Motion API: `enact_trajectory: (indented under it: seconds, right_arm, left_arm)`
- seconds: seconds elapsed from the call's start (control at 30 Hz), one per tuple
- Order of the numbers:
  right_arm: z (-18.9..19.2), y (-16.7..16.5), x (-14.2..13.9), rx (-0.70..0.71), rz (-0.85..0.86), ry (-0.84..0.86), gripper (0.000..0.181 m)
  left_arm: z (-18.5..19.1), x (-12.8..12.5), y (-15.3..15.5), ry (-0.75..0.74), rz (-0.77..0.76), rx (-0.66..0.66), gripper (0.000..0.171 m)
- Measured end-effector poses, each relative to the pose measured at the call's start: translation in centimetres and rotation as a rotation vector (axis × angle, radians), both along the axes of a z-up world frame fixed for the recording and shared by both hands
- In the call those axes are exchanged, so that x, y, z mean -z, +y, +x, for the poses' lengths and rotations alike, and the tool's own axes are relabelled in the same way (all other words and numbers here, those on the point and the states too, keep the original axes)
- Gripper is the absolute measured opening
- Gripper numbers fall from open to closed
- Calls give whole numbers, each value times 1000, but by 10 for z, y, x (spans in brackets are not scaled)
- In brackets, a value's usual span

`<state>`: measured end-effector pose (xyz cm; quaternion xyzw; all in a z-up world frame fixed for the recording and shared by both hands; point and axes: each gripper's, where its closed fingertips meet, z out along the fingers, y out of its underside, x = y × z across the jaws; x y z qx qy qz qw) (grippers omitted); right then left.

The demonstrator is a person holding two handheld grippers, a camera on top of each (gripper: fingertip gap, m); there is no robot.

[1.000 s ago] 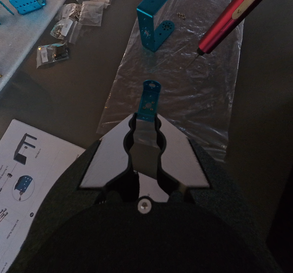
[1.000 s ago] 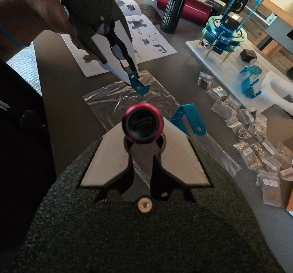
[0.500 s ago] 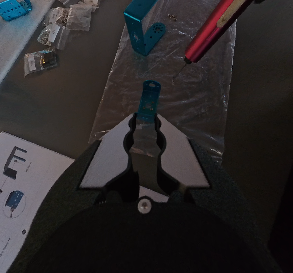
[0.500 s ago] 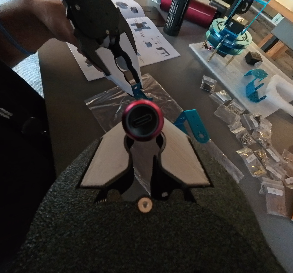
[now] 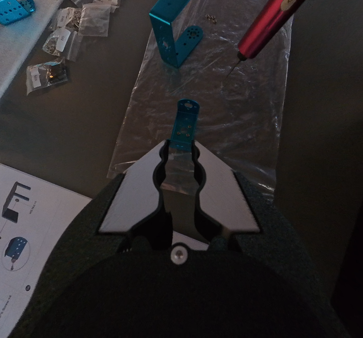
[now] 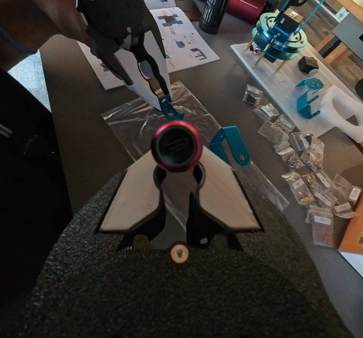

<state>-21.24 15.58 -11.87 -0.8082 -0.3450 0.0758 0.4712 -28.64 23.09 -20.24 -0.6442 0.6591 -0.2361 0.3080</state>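
My left gripper (image 5: 180, 144) is shut on the near end of a small blue bracket (image 5: 185, 124) and holds it out over a clear plastic sheet (image 5: 225, 112). My right gripper (image 6: 176, 152) is shut on a red electric screwdriver (image 6: 176, 147), whose end cap faces the camera. In the left wrist view the screwdriver (image 5: 269, 14) slants down from the upper right, its bit just above the sheet, to the right of and beyond the small bracket. A large blue U-shaped bracket (image 5: 172, 26) stands on the sheet farther off. The right wrist view shows the left gripper (image 6: 161, 100) with the small bracket (image 6: 170, 110).
Several small bags of screws (image 5: 78, 20) lie left of the sheet, and a few loose nuts (image 5: 211, 18) lie on it. An open manual (image 5: 29, 220) lies near left. A white foam pad (image 6: 255, 59) carries a blue round assembly (image 6: 280, 39) and brackets. A black cylinder (image 6: 214, 4) and an orange box (image 6: 353, 236) stand around the edges. One gripper's finger ends stand about 15 centimeters off the other's. The black cylinder (image 6: 214, 4) is closer to my left gripper, around 30 centimeters from its tips; the right tips are 40 centimeters off.
The screwdriver's bit has drifted a little to the left, nearer the held small bracket. Both grips are unchanged, and the left gripper has shifted only slightly.
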Motion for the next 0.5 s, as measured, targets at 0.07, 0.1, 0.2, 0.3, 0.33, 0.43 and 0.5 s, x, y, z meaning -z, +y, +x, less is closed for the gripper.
enact_trajectory:
  seconds: [0.07,0.1,0.2,0.3,0.33,0.43,0.5]
  right_arm:
    - [6,0,-1,19,-1,-11,22]
    - [9,1,0,28,-4,-19,22]
    - [9,2,1,29,5,-68,22]
    - [-7,-2,1,-38,-35,25,22]
    - [-5,0,1,-24,-26,30,22]
    - [1,3,1,1,-3,-2,22]
    - [1,3,-2,4,2,21,22]
  left_arm:
    - [0,1,0,3,1,2,22]
    - [-1,1,0,4,2,2,22]
    - [-1,1,-1,3,2,2,22]
    - [-1,0,-1,-3,1,0,22]
    - [-1,0,-1,-2,1,-1,22]
    - [-2,0,-1,-3,1,-3,22]
    - [-3,0,-1,-2,2,-4,22]
